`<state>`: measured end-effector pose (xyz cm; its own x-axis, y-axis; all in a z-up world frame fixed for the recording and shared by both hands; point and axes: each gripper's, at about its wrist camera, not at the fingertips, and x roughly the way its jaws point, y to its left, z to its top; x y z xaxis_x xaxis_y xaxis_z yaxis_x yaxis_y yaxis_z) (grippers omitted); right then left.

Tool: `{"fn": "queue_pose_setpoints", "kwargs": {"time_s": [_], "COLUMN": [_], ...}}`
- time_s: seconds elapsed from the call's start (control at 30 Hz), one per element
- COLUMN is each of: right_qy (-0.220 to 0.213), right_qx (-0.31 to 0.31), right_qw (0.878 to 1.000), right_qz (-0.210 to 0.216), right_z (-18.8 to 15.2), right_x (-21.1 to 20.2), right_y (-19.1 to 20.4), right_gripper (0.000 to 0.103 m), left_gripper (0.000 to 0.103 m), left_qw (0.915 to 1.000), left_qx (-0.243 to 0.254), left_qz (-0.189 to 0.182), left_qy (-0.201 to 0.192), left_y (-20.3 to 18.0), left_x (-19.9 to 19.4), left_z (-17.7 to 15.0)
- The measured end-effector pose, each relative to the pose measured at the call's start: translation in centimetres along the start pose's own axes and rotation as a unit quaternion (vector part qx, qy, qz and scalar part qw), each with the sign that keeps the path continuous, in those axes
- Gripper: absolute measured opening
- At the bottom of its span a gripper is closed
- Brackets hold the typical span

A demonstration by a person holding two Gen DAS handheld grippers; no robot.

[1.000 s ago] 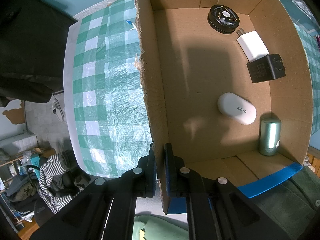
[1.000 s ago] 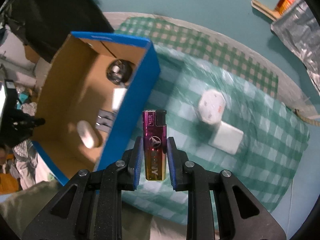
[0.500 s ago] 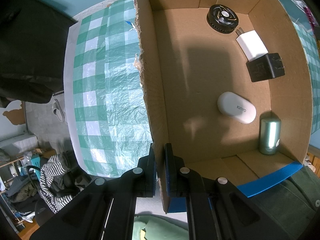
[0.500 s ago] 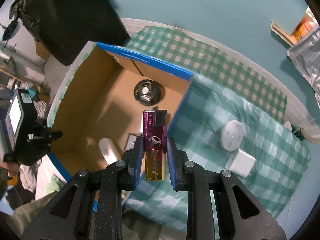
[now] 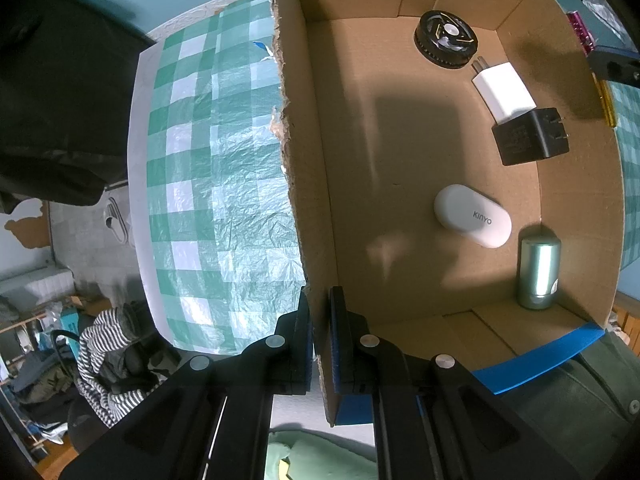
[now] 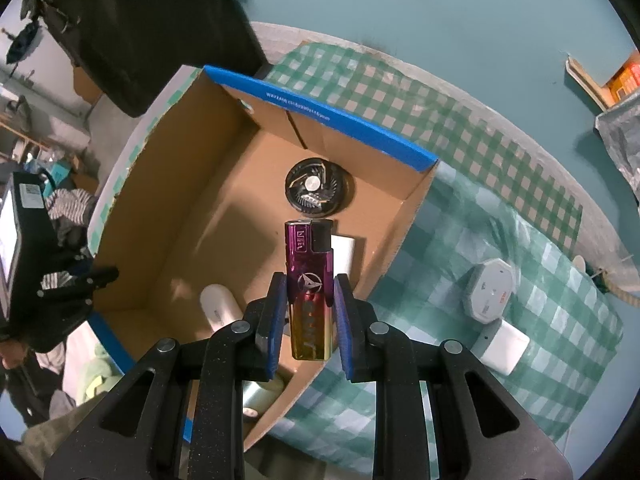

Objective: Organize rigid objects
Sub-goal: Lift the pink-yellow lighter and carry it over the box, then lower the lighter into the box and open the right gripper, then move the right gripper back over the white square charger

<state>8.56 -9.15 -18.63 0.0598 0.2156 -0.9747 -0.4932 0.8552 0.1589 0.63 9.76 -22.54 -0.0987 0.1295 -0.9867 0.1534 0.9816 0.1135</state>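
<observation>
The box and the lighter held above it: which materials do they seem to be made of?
Box: brown corrugated cardboard, matte; one wall's top edge is torn and fibrous, and the outside is printed blue. Lighter: probably plastic with a glossy, metallic-looking purple-to-gold coating that reflects light; its cap looks black, likely plastic.

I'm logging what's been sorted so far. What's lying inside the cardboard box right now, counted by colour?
Black: 2, fan and plug adapter
White: 2, charger and Kinyo case
Green: 1, metal cylinder
Total: 5 in the cardboard box
</observation>
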Motion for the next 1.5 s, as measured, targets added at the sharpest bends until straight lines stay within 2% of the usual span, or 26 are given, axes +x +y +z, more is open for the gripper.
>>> {"fn": "queue_pose_setpoints", "kwargs": {"time_s": [0.43,0.53,0.8,0.97,1.5], "right_qy": [-0.005,-0.005,-0.013,-0.017,-0.012], "right_qx": [-0.002,-0.001,0.005,0.013,0.077], "right_qw": [1.000,1.000,1.000,0.999,0.995], "right_qz": [-0.017,-0.018,-0.026,-0.037,-0.066], "right_z": [0.1,0.0,-0.1,-0.3,-2.4], "right_x": [0.1,-0.3,-1.1,-1.6,-2.5], "right_y": [0.1,0.0,-0.1,-0.6,-5.7], "right_gripper": [0.022,0.034,0.036,0.056,0.057], "left_gripper": [0.007,0.007,0.007,0.007,0.007], "left_qw": [1.0000,1.0000,1.0000,1.0000,1.0000], "left_qx": [0.000,0.000,0.000,0.000,0.000], "left_qz": [0.001,0.001,0.001,0.001,0.001], "left_qy": [-0.001,-0.001,-0.001,-0.001,-0.001], "left_y": [-0.1,-0.1,-0.1,-0.1,-0.1], "left_x": [0.1,0.1,0.1,0.1,0.1], "left_z": [-0.2,-0.1,-0.2,-0.2,-0.2]}}
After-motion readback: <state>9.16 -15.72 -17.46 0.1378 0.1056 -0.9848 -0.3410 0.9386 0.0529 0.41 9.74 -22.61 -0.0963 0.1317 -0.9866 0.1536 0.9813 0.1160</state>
